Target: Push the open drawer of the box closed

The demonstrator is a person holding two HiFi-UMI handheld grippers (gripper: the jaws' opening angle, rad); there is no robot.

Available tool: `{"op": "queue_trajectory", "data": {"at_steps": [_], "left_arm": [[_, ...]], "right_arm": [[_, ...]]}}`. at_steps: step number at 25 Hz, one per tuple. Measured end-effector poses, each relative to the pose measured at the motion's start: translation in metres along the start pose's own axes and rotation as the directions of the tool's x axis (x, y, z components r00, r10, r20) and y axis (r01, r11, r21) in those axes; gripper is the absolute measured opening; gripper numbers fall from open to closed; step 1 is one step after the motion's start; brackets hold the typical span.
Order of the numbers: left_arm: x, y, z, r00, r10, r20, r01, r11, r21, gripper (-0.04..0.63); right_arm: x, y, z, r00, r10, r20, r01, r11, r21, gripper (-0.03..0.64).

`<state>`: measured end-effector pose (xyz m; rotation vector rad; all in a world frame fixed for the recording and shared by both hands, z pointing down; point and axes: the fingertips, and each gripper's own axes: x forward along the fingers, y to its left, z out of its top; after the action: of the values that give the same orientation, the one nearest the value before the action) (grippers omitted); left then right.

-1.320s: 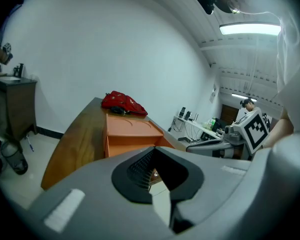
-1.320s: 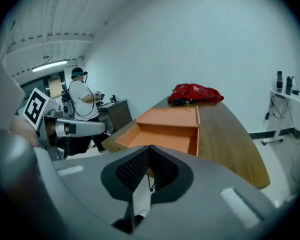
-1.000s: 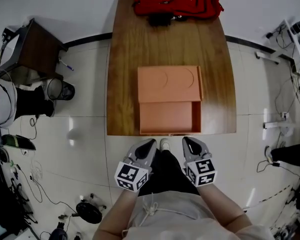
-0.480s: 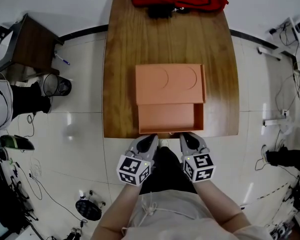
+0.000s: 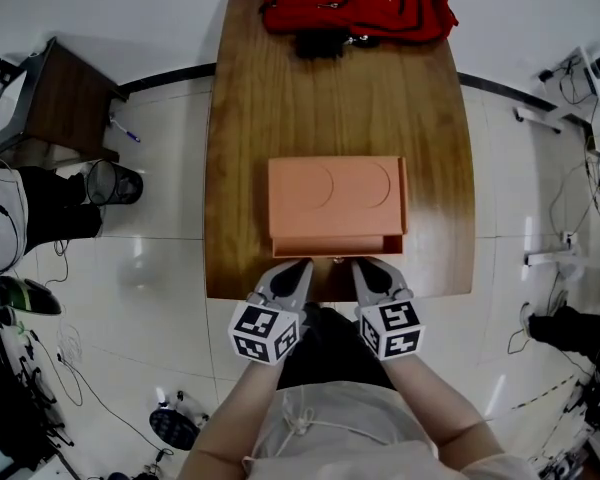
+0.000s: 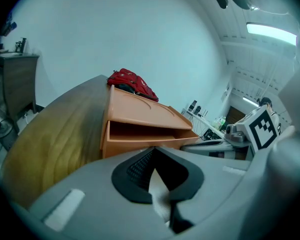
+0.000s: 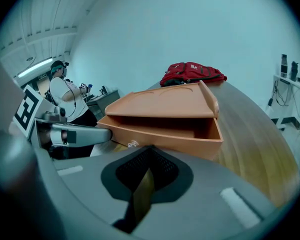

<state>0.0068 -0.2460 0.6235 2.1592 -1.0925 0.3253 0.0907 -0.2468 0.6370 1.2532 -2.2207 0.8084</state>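
An orange box [image 5: 336, 196] sits mid-table on the wooden table [image 5: 435, 118]. Its drawer [image 5: 336, 245] sticks out only a short way from the near side. My left gripper [image 5: 298, 268] and right gripper [image 5: 366, 267] are both shut, their tips at the drawer's front panel. In the left gripper view the drawer front [image 6: 125, 145] lies just beyond my left gripper [image 6: 154, 149], under the box top [image 6: 140, 113]. From the right gripper view the drawer [image 7: 165, 134] shows a dark gap under the lid, close ahead of my right gripper [image 7: 149, 148].
A red backpack [image 5: 356, 2] lies at the table's far end. A dark side table [image 5: 58, 96] and a mesh bin [image 5: 114, 180] stand on the floor at left, with a person [image 5: 0, 208] at the left edge. Cables trail over the tiles.
The drawer has slid from far out to nearly in. Both grippers moved forward from the table edge along with its front panel.
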Motion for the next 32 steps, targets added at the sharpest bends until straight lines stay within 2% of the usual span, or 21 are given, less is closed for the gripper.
{"op": "queue_trajectory", "data": {"at_steps": [11,17,20,24,28,32], "left_arm": [[0.019,0.010,0.028,1.000,0.015,0.017,-0.015,1.000,0.003,0.006],[0.009,-0.001,0.030,1.000,0.005,-0.004,-0.005,0.998,0.065,0.006],[-0.002,-0.014,0.048,0.998,-0.030,0.051,0.026,0.996,0.082,0.006],[-0.027,-0.039,0.082,0.986,-0.068,0.152,0.043,0.987,0.158,0.006],[-0.057,-0.067,0.124,0.962,-0.088,0.257,0.026,0.971,0.237,0.006],[-0.084,-0.096,0.154,0.930,-0.121,0.347,0.010,0.952,0.305,0.006]], "right_arm": [[0.021,-0.007,0.027,1.000,0.015,0.005,-0.015,1.000,-0.021,0.005],[0.010,-0.006,0.032,0.999,0.017,0.036,-0.017,1.000,0.009,0.005],[-0.007,0.000,0.047,0.996,0.036,0.085,-0.036,0.999,-0.006,0.005],[-0.043,0.011,0.084,0.977,0.062,0.203,-0.050,0.997,-0.066,0.005],[-0.082,0.024,0.124,0.945,0.085,0.316,-0.050,0.992,-0.118,0.005],[-0.118,0.035,0.152,0.898,0.109,0.427,-0.039,0.985,-0.169,0.005]]}}
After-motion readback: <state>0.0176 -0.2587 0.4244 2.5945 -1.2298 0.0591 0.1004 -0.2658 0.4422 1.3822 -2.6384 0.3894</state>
